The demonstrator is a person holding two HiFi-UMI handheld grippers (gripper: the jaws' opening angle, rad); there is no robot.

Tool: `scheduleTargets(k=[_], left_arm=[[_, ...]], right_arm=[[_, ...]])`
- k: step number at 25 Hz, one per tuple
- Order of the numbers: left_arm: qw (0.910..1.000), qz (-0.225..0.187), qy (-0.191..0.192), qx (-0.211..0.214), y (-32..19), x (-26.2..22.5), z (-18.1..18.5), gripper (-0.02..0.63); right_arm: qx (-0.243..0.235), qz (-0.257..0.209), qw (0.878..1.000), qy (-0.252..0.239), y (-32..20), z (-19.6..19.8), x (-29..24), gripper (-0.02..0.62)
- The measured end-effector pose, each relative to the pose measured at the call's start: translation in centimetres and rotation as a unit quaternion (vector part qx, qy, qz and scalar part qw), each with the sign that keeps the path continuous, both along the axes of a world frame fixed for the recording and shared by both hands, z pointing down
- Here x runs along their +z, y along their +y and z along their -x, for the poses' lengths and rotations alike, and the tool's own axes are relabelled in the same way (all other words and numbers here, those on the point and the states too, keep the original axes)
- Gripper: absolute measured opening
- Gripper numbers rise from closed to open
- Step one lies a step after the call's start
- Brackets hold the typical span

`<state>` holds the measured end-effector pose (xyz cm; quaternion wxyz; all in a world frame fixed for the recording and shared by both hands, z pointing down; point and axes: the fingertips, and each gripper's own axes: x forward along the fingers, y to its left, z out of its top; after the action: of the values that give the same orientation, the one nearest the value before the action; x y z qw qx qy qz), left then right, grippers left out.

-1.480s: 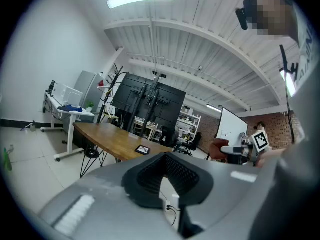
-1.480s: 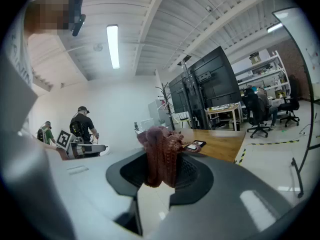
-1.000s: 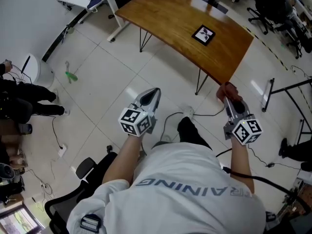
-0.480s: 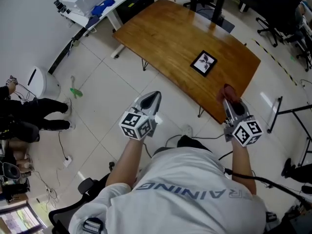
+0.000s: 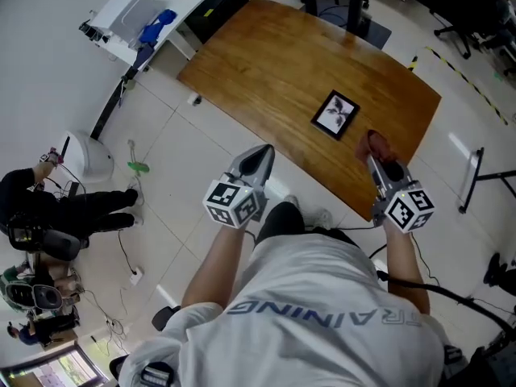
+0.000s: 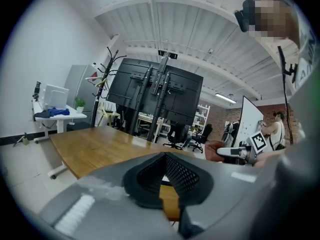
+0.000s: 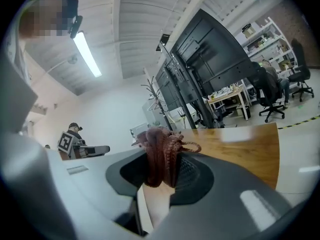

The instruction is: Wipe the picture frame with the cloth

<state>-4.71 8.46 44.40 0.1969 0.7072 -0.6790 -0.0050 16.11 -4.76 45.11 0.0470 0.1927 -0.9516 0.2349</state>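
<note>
- On the brown worktop (image 5: 282, 63), toward its near right end, the frame (image 5: 336, 114) lies flat: black border, pale picture with a dark motif
- Just beyond the worktop's near edge the right claw (image 5: 380, 161) points at the frame, with its marker cube (image 5: 409, 209) nearer the person
- A reddish-brown cloth (image 5: 377, 144) sits bunched at that claw's tip; in the right gripper view the cloth (image 7: 162, 156) is pinched between the two jaws, with loops of yarn spilling over the top
- The cloth is near the frame's lower right corner but apart from it; whether it touches the wood I cannot tell
- The left claw (image 5: 260, 156) hangs over the pale tiled floor (image 5: 185, 151), short of the worktop edge and well to the left of the frame
- Its jaws meet at the tip and nothing is between them; in the left gripper view the wood shows through the slot below the tip
- That view also catches the right claw off to the side, level with the worktop, the cloth a reddish lump at its front
- A grey shirt (image 5: 314, 329) fills the bottom of the head view, both forearms reaching forward from it
- At the far left stands a white worktop (image 5: 133, 14) with a blue thing (image 5: 156, 27) on it
- Below that, a person in dark clothes (image 5: 64, 212) is on the floor by some cables
</note>
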Motion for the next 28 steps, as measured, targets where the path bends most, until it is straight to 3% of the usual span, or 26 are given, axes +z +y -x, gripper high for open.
scheduleTargets(k=[7,12,17,23,28], left_arm=[[0.9971,-0.009,0.006,0.075,-8.3,0.2,1.3,0.006],[0.9885,0.008,0.008,0.151,-13.8,2.4,2.7,0.006],[0.9859,0.029,-0.007,0.165,-17.8,4.4,6.2,0.006],[0.9689,0.059,0.007,0.240,-20.0,7.1,6.1,0.006],[0.9454,0.100,0.004,0.310,-19.3,10.3,2.5,0.006]], right_arm=[[0.063,-0.001,0.998,0.013,-4.1,0.1,-0.3,0.115],[0.122,0.010,0.992,0.023,-6.9,2.5,0.4,0.115],[0.171,0.009,0.985,0.036,-9.4,6.2,-0.1,0.115],[0.234,0.035,0.970,0.044,-9.9,6.3,0.8,0.115],[0.223,0.069,0.972,0.037,-10.5,7.4,3.0,0.115]])
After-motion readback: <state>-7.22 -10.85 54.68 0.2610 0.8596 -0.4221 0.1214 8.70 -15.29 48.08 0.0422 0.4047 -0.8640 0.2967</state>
